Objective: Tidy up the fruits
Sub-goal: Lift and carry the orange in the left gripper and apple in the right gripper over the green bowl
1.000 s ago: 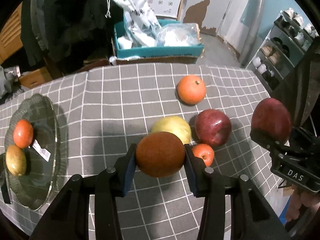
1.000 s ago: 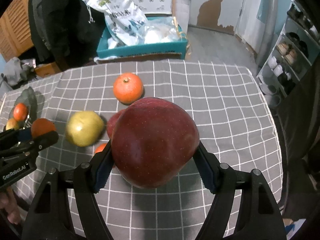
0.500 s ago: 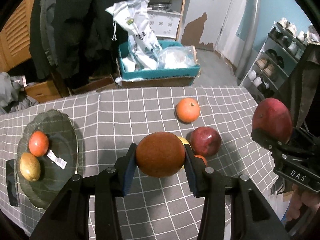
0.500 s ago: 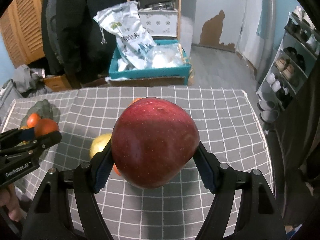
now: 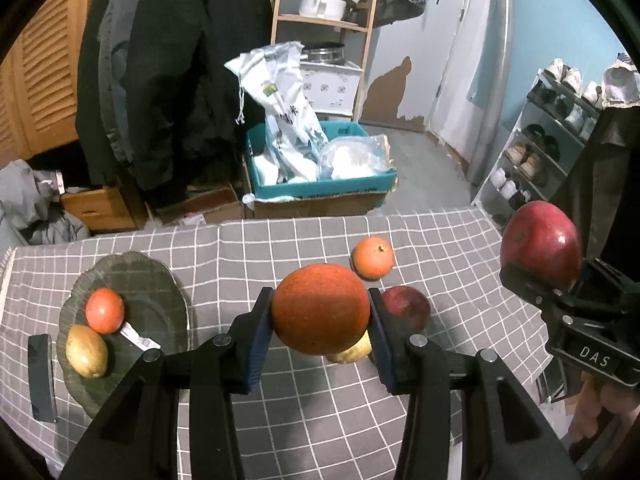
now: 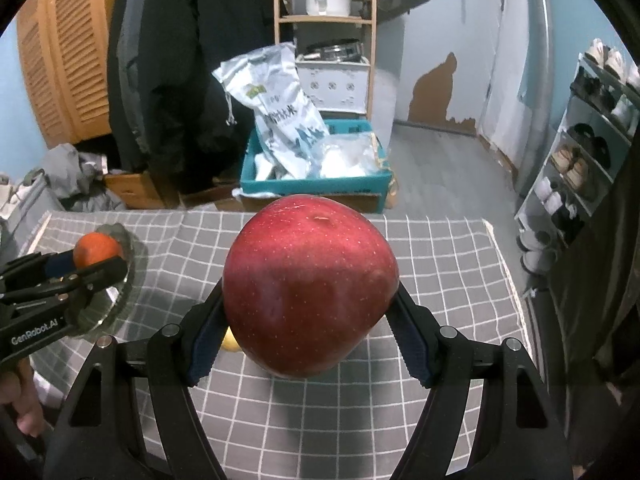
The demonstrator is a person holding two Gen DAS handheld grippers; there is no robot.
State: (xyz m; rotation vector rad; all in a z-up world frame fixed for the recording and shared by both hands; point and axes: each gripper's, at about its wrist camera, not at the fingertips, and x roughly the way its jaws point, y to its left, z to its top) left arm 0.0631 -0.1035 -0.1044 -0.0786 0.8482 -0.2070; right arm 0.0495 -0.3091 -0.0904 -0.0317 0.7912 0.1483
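My left gripper (image 5: 320, 316) is shut on an orange (image 5: 320, 308) and holds it well above the table. My right gripper (image 6: 308, 312) is shut on a big red apple (image 6: 310, 284), also raised; it shows at the right of the left wrist view (image 5: 540, 248). On the grey checked cloth lie another orange (image 5: 373, 257), a red apple (image 5: 406, 306) and a yellow fruit (image 5: 352, 354), mostly hidden behind the held orange. A glass plate (image 5: 156, 292) at the left holds a small orange fruit (image 5: 105, 310) and a yellow-brown fruit (image 5: 87, 351).
A dark flat object (image 5: 41, 376) lies left of the plate near the table edge. Beyond the table's far edge stand a teal box of bags (image 5: 320, 176), hanging coats and a shelf. A shoe rack (image 5: 560, 136) stands at the right.
Both grippers have risen and pulled back from the table with their fruits still held. The fruits on the cloth and the plate now look smaller and farther off.
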